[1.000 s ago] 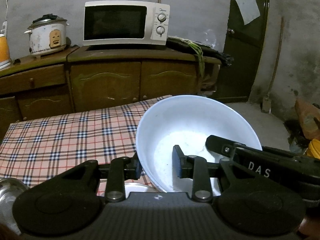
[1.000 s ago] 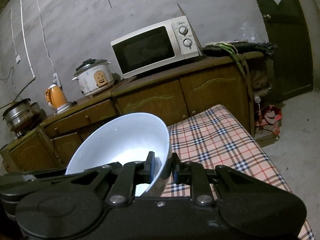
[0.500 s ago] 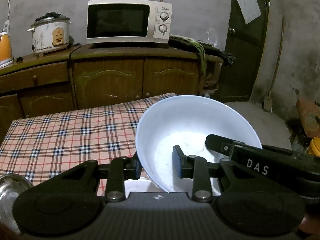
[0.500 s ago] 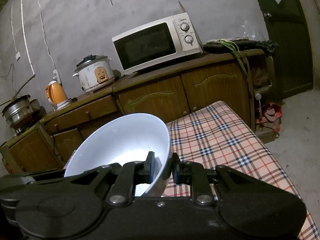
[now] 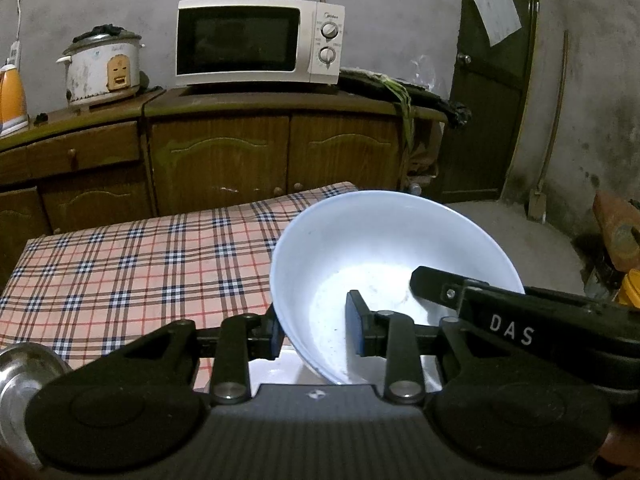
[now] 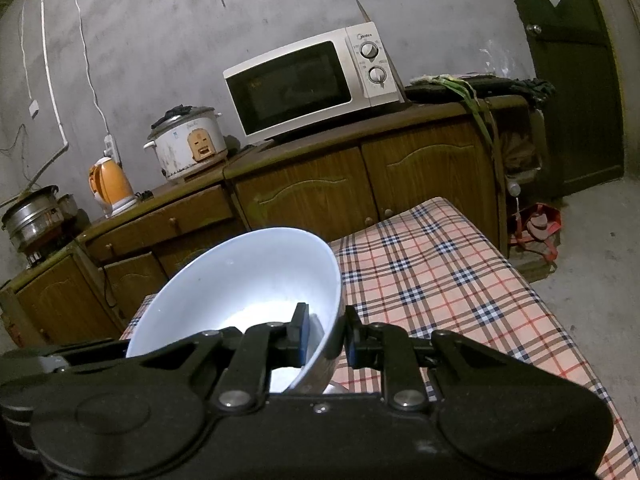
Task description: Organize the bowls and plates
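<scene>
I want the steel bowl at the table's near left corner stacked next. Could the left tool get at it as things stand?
Probably not yet. The left tool is clamped on the white bowl, as is the right tool. The steel bowl lies close and unblocked, so freeing the left tool should suffice.

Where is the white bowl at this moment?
The white bowl is tilted over the near part of the checked tablecloth, its rim pinched between the left claw and the right claw.
</scene>
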### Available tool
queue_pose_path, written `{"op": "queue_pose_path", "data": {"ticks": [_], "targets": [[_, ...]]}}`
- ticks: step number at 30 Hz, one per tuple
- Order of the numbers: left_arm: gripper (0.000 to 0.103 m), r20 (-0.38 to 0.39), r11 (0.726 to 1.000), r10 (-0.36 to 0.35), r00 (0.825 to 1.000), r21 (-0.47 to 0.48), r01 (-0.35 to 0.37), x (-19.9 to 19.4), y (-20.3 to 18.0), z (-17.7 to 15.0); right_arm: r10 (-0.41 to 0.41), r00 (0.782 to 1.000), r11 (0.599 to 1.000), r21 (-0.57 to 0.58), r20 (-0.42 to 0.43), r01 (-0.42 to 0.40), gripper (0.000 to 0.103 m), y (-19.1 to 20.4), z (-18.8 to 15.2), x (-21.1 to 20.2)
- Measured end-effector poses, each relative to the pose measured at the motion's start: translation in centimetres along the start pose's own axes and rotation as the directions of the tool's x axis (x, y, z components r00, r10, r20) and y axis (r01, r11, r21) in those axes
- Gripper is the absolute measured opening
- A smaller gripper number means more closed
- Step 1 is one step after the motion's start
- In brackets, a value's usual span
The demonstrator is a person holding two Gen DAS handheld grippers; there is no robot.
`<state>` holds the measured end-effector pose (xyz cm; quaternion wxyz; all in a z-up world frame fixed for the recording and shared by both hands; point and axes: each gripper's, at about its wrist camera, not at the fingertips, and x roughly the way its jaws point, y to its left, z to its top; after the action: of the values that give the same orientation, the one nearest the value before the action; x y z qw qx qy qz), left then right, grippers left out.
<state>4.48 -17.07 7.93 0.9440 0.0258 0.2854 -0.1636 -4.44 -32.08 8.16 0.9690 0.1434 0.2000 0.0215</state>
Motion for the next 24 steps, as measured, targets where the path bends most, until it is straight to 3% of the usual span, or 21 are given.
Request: {"op": "queue_pose_path", "data": {"ticks": [24], "targets": [[0.032,-0.019,1.000,0.010,1.000,0.012,-0.009,0.2,0.2,-1.2,-0.010,1.000,1.000,0.007,-0.026,0.011,0.024,0.2,-1.4,0.3]]}}
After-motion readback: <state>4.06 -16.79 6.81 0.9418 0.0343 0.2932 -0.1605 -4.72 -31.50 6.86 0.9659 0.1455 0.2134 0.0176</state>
